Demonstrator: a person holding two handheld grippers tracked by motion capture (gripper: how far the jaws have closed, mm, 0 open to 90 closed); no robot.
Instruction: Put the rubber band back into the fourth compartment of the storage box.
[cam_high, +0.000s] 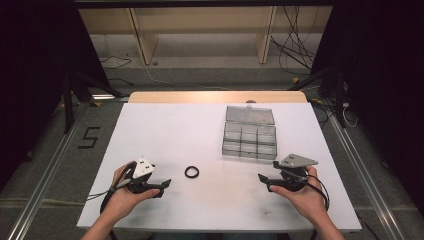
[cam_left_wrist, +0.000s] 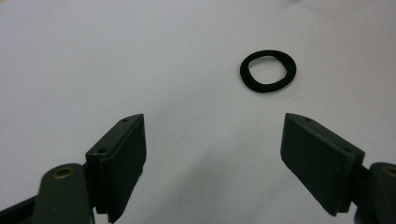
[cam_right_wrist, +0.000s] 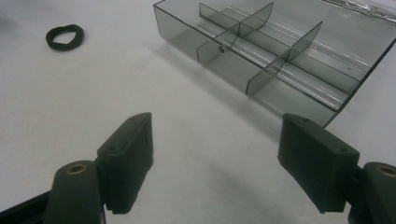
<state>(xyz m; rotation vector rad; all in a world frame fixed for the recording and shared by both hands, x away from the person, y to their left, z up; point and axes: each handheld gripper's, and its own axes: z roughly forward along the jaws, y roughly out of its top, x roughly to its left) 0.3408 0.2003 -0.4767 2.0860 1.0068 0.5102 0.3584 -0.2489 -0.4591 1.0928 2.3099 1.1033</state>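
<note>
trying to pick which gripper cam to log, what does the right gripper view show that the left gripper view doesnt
Right gripper view alone: the clear divided box, open, its compartments looking empty, beyond the right gripper. Left gripper view alone: the left gripper, its jaws wide apart. Both: the black ring lying flat on the white table, apart from either gripper, and open jaws holding nothing.

High view above the near edge, facing forward and down over the whole tabletop (cam_high: 165, 130), both gripper views low and close over it, angled inward, sharing the ring (cam_left_wrist: 268, 70).
</note>
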